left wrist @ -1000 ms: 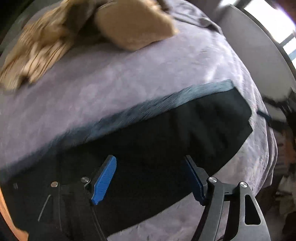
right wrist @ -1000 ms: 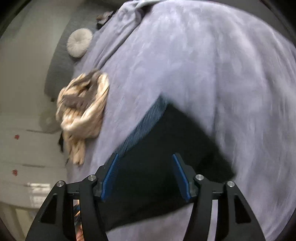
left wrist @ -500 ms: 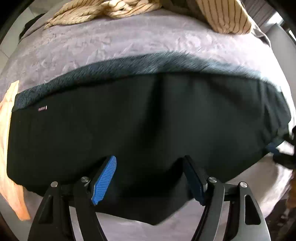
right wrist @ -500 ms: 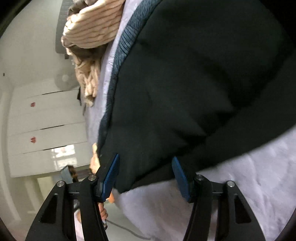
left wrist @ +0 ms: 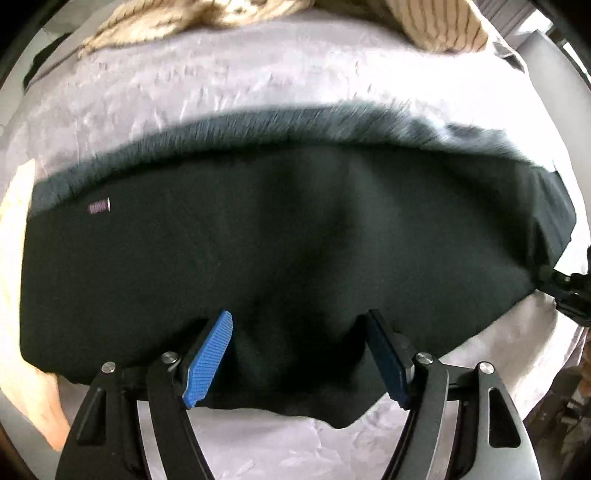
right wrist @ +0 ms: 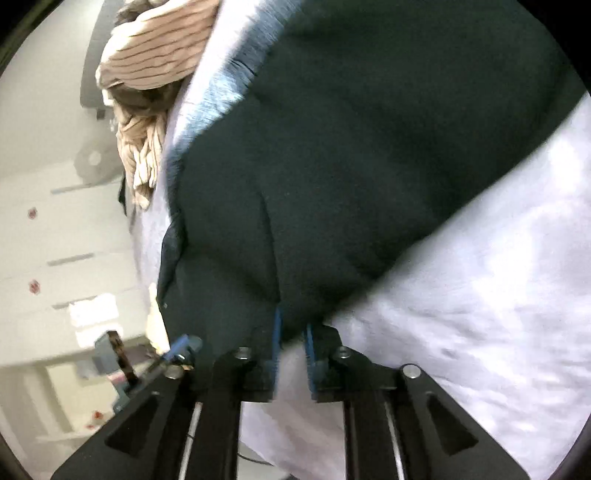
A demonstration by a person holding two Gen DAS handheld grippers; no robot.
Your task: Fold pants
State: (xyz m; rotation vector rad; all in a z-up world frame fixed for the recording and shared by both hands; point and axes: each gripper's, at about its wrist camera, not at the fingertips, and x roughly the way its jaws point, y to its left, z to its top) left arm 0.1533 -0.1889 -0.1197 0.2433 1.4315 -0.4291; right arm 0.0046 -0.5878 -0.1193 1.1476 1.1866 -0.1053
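Black pants [left wrist: 280,236] with a grey ribbed waistband [left wrist: 258,125] lie flat across a lilac bed cover [left wrist: 221,81]. My left gripper [left wrist: 299,350] is open, its blue pads on either side of the pants' near edge, low over the cloth. In the right wrist view the pants [right wrist: 369,155] fill the upper frame. My right gripper [right wrist: 293,343] is closed down on the near edge of the pants, with a fold of black cloth pinched between its blue pads. The right gripper also shows at the far right of the left wrist view [left wrist: 569,291].
A striped beige garment [left wrist: 443,29] is piled at the far side of the bed, also in the right wrist view [right wrist: 155,62]. A peach cloth [left wrist: 14,229] lies at the left edge. White cabinets [right wrist: 55,236] stand beyond the bed.
My right gripper has closed from open onto the pants' edge. My left gripper has stayed open and moved slightly closer to the near edge.
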